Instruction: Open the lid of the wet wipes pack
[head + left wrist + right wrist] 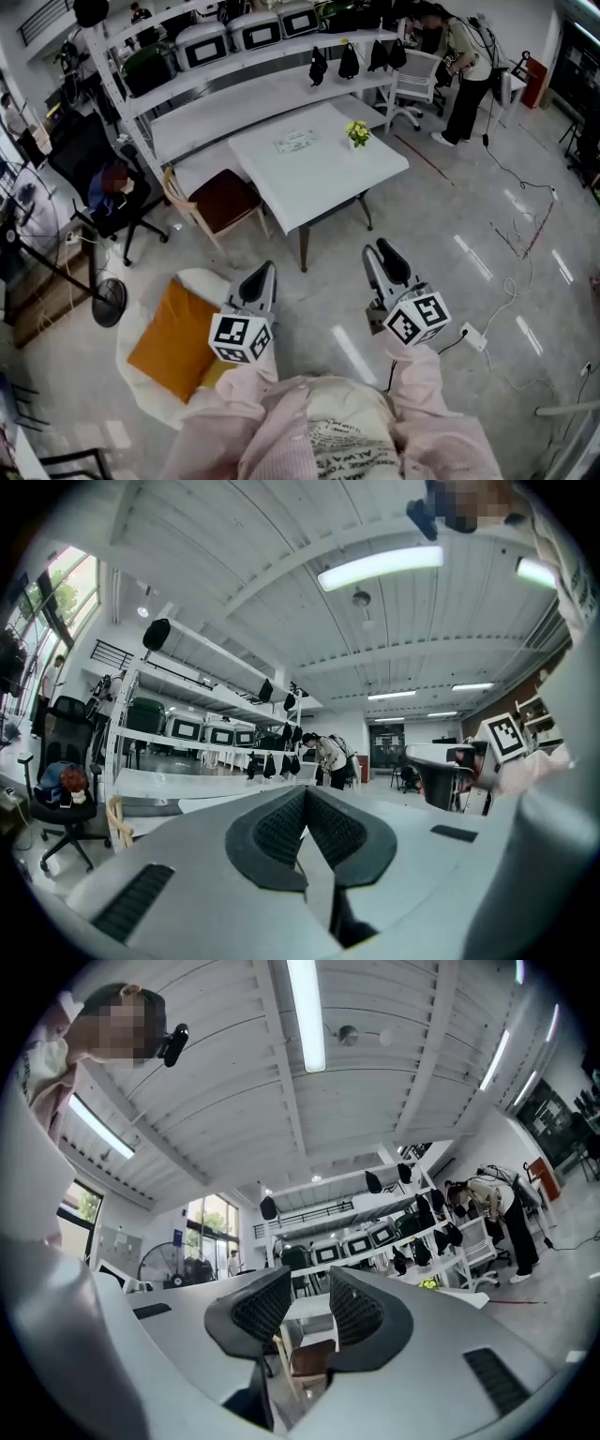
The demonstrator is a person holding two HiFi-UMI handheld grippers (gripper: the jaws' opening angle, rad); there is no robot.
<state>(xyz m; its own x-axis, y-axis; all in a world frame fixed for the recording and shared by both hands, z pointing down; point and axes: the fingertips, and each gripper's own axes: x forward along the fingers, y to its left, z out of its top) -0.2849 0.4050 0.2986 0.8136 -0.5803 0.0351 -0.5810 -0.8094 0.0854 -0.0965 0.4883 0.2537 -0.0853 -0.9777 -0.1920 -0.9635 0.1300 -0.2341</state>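
Note:
The wet wipes pack (293, 142) lies flat near the middle of a white table (319, 183), far ahead of both grippers. A small potted plant (357, 133) stands to its right on the same table. My left gripper (265, 272) is held close to my body over the floor, and its jaws meet at the tips with nothing in them (306, 794). My right gripper (380, 251) hangs beside it, also short of the table. Its jaws stand apart with nothing between them (309, 1288), and the table top shows through the gap.
A wooden chair with a dark red seat (220, 199) stands at the table's left corner. An orange cushion (173, 337) lies on a white seat at lower left. Behind the table are shelves with boxes (234, 37). A person (466, 75) stands far right, and cables (525, 225) run across the floor.

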